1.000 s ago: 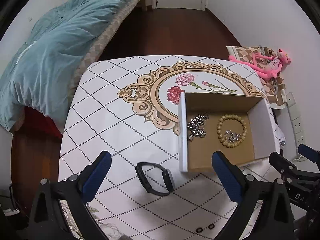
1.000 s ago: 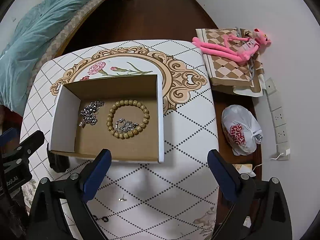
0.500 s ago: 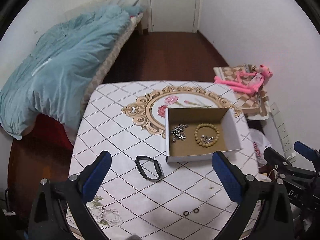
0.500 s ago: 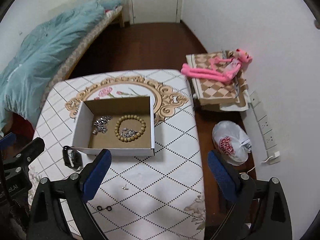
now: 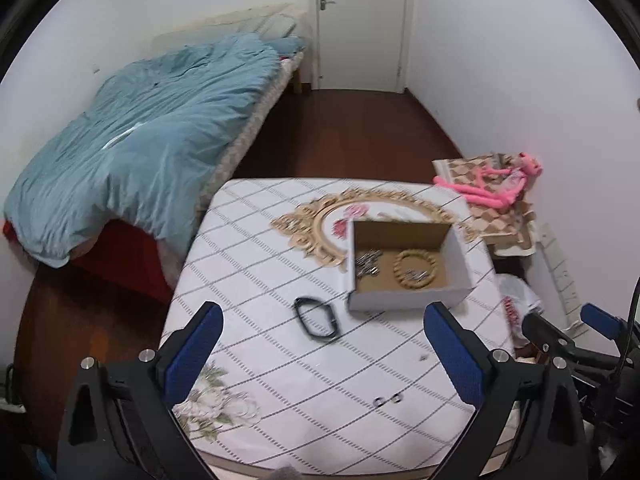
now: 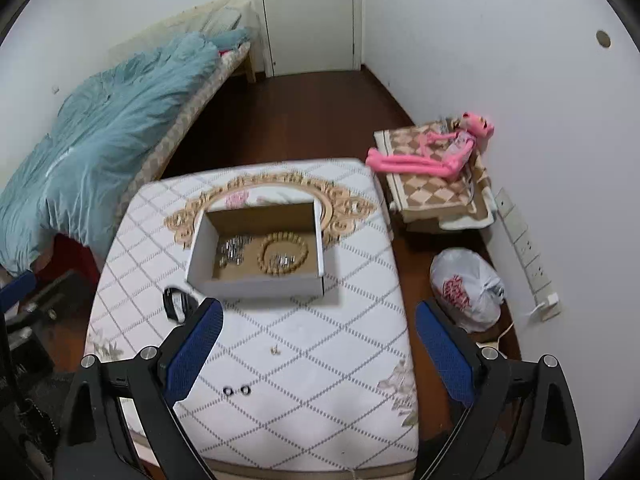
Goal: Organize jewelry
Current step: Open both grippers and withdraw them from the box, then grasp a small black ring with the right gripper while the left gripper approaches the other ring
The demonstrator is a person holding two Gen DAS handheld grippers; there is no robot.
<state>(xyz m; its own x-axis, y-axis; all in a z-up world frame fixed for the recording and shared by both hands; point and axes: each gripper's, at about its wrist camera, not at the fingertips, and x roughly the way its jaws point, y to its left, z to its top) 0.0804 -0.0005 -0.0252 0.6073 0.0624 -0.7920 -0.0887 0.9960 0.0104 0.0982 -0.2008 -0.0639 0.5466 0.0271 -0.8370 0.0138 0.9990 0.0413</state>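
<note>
A white cardboard box stands on the patterned table. In it lie a wooden bead bracelet and silver chain pieces. A black watch lies on the table left of the box. Two small dark rings and a tiny stud lie near the front. My left gripper and right gripper are both open, empty, held high above the front of the table.
A bed with a blue duvet stands at the left. A pink plush toy lies on a checkered box at the right. A white plastic bag sits on the floor beside a wall power strip.
Both grippers have pulled back and up from the table; the box and jewellery look smaller and more of the room shows. Nothing on the table has moved.
</note>
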